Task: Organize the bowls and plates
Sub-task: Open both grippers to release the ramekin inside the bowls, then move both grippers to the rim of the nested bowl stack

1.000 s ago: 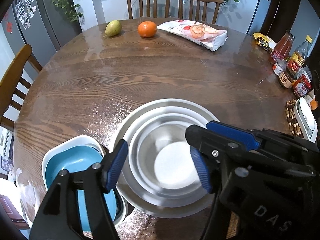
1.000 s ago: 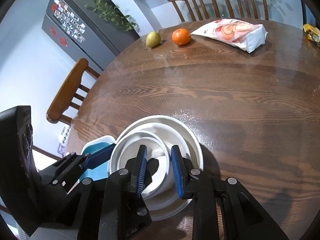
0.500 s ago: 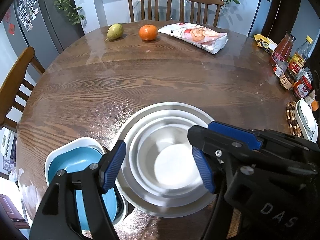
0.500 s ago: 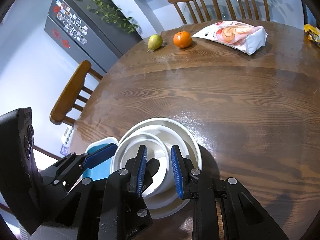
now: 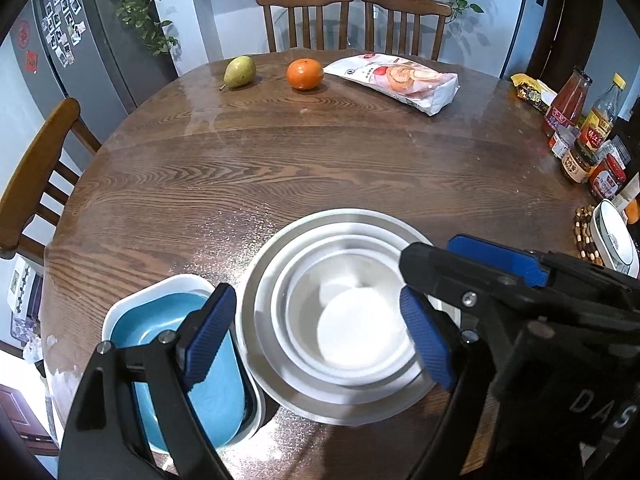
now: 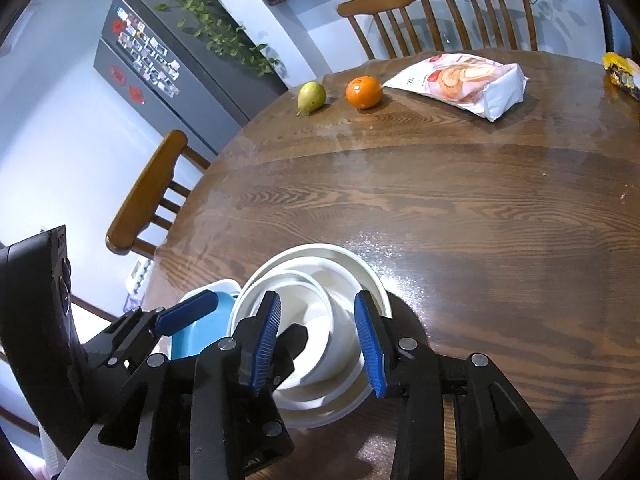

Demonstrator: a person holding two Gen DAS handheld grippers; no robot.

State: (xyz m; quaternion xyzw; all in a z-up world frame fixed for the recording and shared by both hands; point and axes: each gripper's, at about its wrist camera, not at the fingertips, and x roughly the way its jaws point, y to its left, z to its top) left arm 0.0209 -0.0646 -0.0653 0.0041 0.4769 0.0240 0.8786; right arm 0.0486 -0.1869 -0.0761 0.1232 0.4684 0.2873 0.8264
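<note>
Both pairs of tongs have just been opening since the earlier frames; the dishes and the rest of the table show no shift.

Left tongs (image 5: 316,336): blue-padded jaws spread wide, pointing down over the nested bowls; one pad over the blue dish, the other over the bowls' right rim. No pad presses on anything.

Right tongs (image 6: 320,344): jaws parted to a middling gap, the inner bowl's rim seen between them, pads apart from it as far as the view shows. Nothing gripped.

Nested bowls (image 5: 340,396): a stack of pale, shallow round bowls, smaller set inside larger, at the near edge of the table. How many there are cannot be told for certain.

Blue dish (image 5: 216,400): rounded rectangle, blue inside with a white outer wall, just beside the bowls on their left; whether the two touch cannot be told.

Table (image 5: 320,168): round, dark wood grain, glossy.

Pear (image 5: 239,71) and orange (image 5: 305,74): near each other at the far side of the table.

Snack bag (image 5: 396,82): white, printed, lying flat to the right of the orange.

Bottles and jars (image 5: 588,136): a cluster at the right edge, with a yellow packet (image 5: 530,92) beyond them.

White dish on a beaded mat (image 5: 612,240): at the right edge, well apart from the stack.

Wooden chairs (image 5: 308,16): two behind the table, one at the left.
</note>
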